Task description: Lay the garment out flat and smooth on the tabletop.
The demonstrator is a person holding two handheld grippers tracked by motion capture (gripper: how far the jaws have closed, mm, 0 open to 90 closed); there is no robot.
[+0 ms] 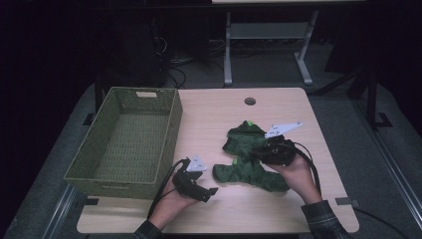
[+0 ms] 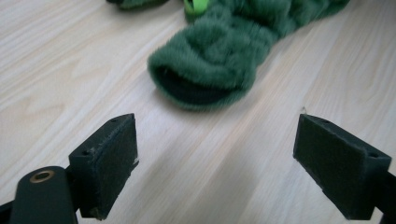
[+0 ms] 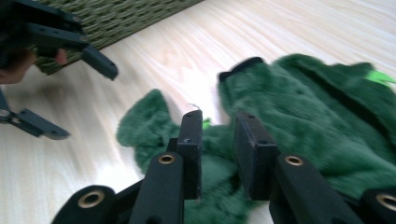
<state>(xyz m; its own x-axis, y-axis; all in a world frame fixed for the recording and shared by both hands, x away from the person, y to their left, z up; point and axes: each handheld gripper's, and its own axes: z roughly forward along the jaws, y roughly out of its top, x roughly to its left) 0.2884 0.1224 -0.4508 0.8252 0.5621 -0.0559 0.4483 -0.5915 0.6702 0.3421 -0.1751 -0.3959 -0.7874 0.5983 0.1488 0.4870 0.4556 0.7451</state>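
Note:
A dark green fleece garment (image 1: 246,149) (image 2: 210,60) (image 3: 317,126) with a bright green tag lies crumpled on the wooden table (image 1: 224,214), right of centre. My right gripper (image 1: 258,152) (image 3: 219,121) rests on its middle, jaws drawn close with fleece bunched between the pads. My left gripper (image 1: 209,182) (image 2: 217,126) (image 3: 86,105) sits low over bare wood just left of the garment's near sleeve opening. Its jaws stand wide apart with nothing between them.
A woven olive basket (image 1: 119,181) (image 3: 116,18), empty inside, stands on the table's left part, close to my left hand. A round cable hole (image 1: 250,101) sits near the far edge. Beyond the table are desk legs and cables on the floor.

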